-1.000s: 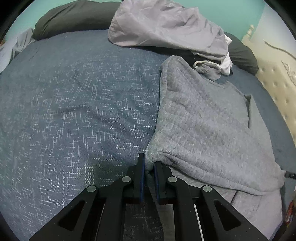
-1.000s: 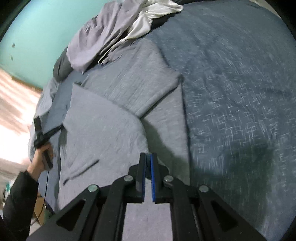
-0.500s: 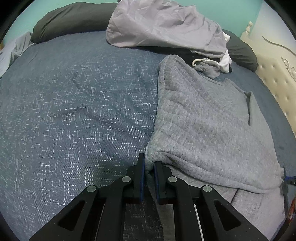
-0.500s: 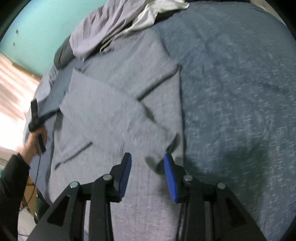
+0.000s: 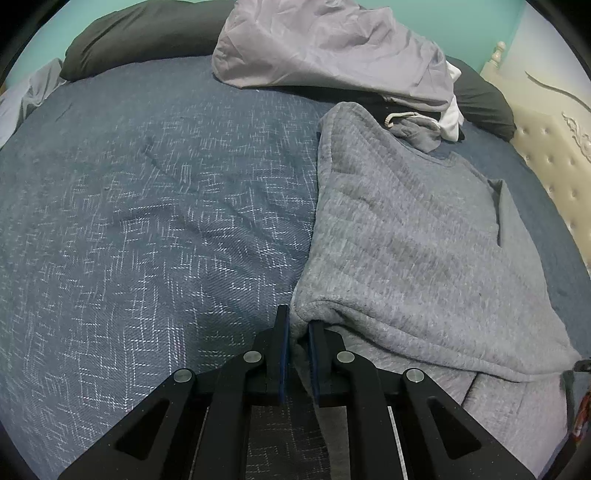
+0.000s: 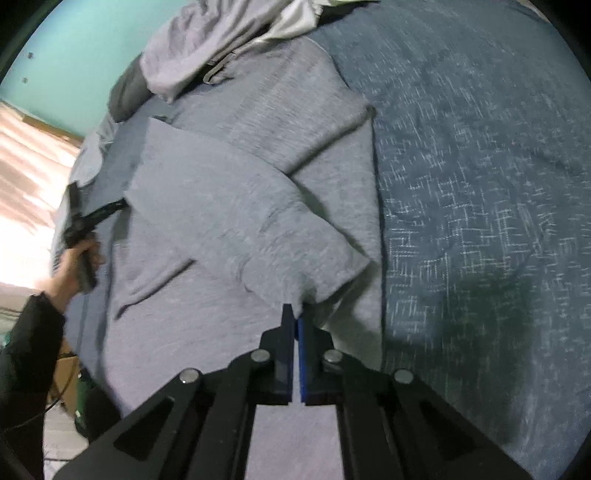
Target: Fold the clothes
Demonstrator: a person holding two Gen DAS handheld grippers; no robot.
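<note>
1. Since half a second ago, your right hand-held gripper (image 6: pixel 297 319) has gone from spread wide to clamped on the corner of the folded-over flap of the grey sweatshirt (image 6: pixel 229 206); the left one has not shifted.
2. Left of the sweatshirt, in the left wrist view, the blue patterned bed cover (image 5: pixel 147 221) lies bare.
3. Your left hand-held gripper (image 5: pixel 298 325) is clenched on the sweatshirt's (image 5: pixel 406 251) near left corner, a thick fold of cloth pinched between its pads.
4. Beyond the sweatshirt's far end sits a heap of lilac clothes (image 5: pixel 332 44) on dark pillows (image 5: pixel 140 33).
5. Right of the sweatshirt stands the cream tufted headboard (image 5: pixel 554 166).
6. In the right wrist view, your left hand (image 6: pixel 75 258) grips its tool at the sweatshirt's left edge.
</note>
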